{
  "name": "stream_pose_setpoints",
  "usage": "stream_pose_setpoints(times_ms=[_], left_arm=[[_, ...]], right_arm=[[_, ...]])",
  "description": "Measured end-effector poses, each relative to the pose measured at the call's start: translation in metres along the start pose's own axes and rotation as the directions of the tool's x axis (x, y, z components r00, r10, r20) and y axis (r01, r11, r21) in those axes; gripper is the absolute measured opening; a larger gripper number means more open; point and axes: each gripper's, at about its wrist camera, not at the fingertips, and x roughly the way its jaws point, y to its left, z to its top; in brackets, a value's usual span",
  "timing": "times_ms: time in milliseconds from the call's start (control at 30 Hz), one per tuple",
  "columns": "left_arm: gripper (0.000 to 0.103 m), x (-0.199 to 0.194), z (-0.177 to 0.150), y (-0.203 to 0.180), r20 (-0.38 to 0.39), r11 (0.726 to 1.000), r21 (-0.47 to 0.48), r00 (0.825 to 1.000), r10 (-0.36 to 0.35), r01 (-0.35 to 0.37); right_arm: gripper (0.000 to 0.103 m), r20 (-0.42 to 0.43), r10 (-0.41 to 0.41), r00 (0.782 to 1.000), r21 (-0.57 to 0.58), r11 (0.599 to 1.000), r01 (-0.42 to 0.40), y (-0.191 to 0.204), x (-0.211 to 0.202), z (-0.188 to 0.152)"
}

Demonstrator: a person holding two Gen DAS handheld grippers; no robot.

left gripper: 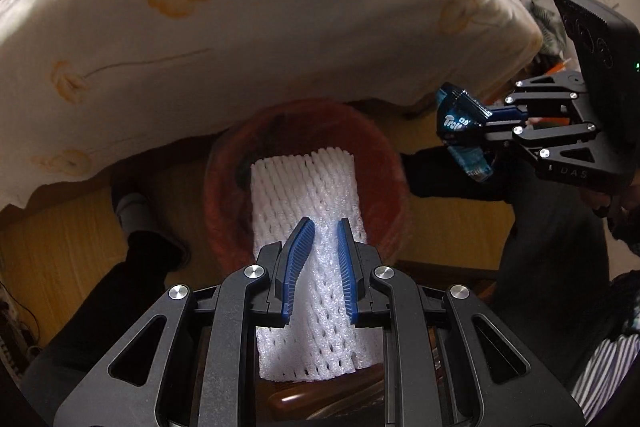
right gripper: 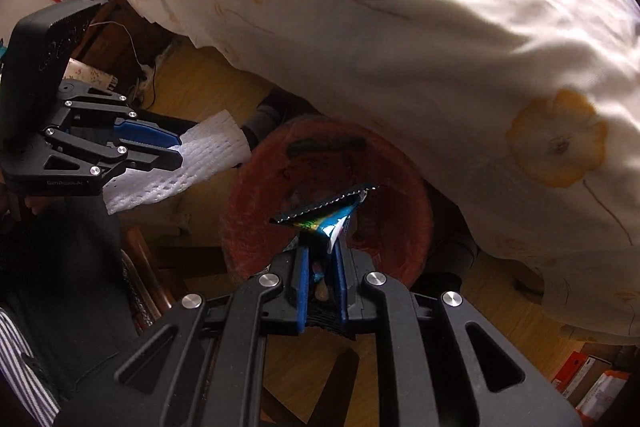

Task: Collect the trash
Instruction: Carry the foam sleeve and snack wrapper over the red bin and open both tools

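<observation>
Left wrist view showed my left fingers (left gripper: 324,227) squeezed on soft, light foam net (left gripper: 308,187), right fingers (right gripper: 322,247) pinched on a crinkly wrapper (right gripper: 324,217).

From my end the foam fruit net (left gripper: 308,187) in my left claw (left gripper: 324,223) is plain white with a diamond mesh pattern. My right claw (right gripper: 322,247) has a snack wrapper (right gripper: 324,217), shiny blue with white lettering and a dark serrated edge. Both claws are black with ribbed blue pads (left gripper: 298,259). The basket (right gripper: 256,227) is reddish orange, the bedsheet (left gripper: 280,19) is cream with yellow-orange flowers on thin brown stems, and the floor (left gripper: 52,251) is yellowish wood grain.
</observation>
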Motion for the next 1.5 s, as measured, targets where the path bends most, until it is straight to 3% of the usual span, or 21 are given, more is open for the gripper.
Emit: stream_pose_setpoints(times_ms=[367, 733, 1133, 1167, 1200, 1233, 1267, 1300, 1500], left_arm=[[0.017, 0.108, 0.002, 0.017, -0.205, 1.0, 0.01, 0.979, -0.002, 0.004], [0.016, 0.162, -0.005, 0.031, -0.281, 1.0, -0.005, 0.96, 0.006, -0.007], [0.016, 0.196, -0.002, 0.037, -0.313, 1.0, 0.004, 0.95, 0.018, -0.018], [0.02, 0.196, -0.001, 0.036, -0.306, 1.0, 0.015, 0.952, 0.025, -0.022], [0.04, 0.197, -0.001, 0.035, -0.304, 0.999, 0.023, 0.952, 0.029, -0.024], [0.063, 0.197, 0.0, 0.035, -0.299, 0.999, 0.027, 0.953, 0.041, -0.035], [0.094, 0.195, 0.001, 0.035, -0.279, 0.997, 0.036, 0.958, 0.074, -0.066], [0.098, 0.194, 0.002, 0.034, -0.268, 0.996, 0.041, 0.96, 0.083, -0.075], [0.097, 0.19, 0.005, 0.042, -0.259, 0.996, 0.017, 0.962, 0.086, -0.084]], right_arm=[[0.01, -0.174, -0.013, 0.985, -0.027, 1.0, 0.009, -0.015, 0.089, -0.005], [0.01, -0.269, -0.007, 0.963, -0.023, 1.0, 0.001, -0.032, 0.144, -0.017], [0.011, -0.299, 0.023, 0.954, -0.01, 1.0, -0.027, -0.037, 0.172, -0.025], [0.014, -0.302, 0.033, 0.953, -0.004, 0.999, -0.036, -0.038, 0.173, -0.025], [0.022, -0.301, 0.04, 0.953, 0.004, 0.999, -0.041, -0.04, 0.175, -0.026], [0.058, -0.293, 0.038, 0.955, 0.012, 0.999, -0.036, -0.041, 0.175, -0.026], [0.095, -0.287, 0.045, 0.957, 0.022, 0.999, -0.04, -0.044, 0.175, -0.027], [0.099, -0.286, 0.054, 0.957, 0.023, 0.999, -0.049, -0.045, 0.175, -0.028], [0.098, -0.3, 0.038, 0.953, -0.025, 0.999, -0.048, -0.045, 0.176, -0.035]])
